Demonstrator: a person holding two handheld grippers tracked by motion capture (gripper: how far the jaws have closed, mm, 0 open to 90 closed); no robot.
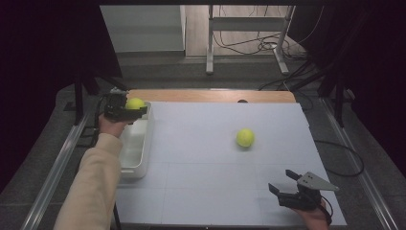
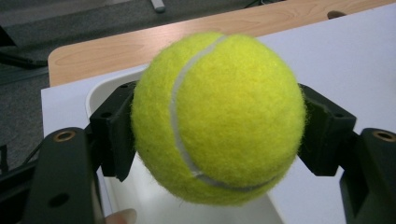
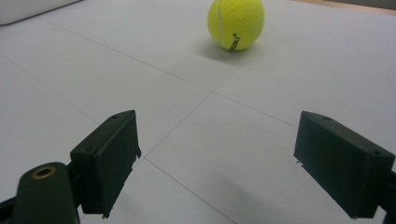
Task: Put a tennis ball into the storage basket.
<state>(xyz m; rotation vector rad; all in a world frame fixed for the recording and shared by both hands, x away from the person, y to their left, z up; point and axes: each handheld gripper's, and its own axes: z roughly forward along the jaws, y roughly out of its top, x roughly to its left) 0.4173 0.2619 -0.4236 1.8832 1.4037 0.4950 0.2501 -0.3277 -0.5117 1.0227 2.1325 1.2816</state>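
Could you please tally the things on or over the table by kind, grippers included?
Tennis balls: 2 (held ball, loose ball)
White bin: 1
Grippers: 2 (left gripper, right gripper)
Total: 5

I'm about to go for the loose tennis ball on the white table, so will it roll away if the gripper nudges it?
Probably: the loose tennis ball is round and sits free on the flat white table. Its fuzzy felt should grip well, as the left gripper holds the other ball securely. Likely light.
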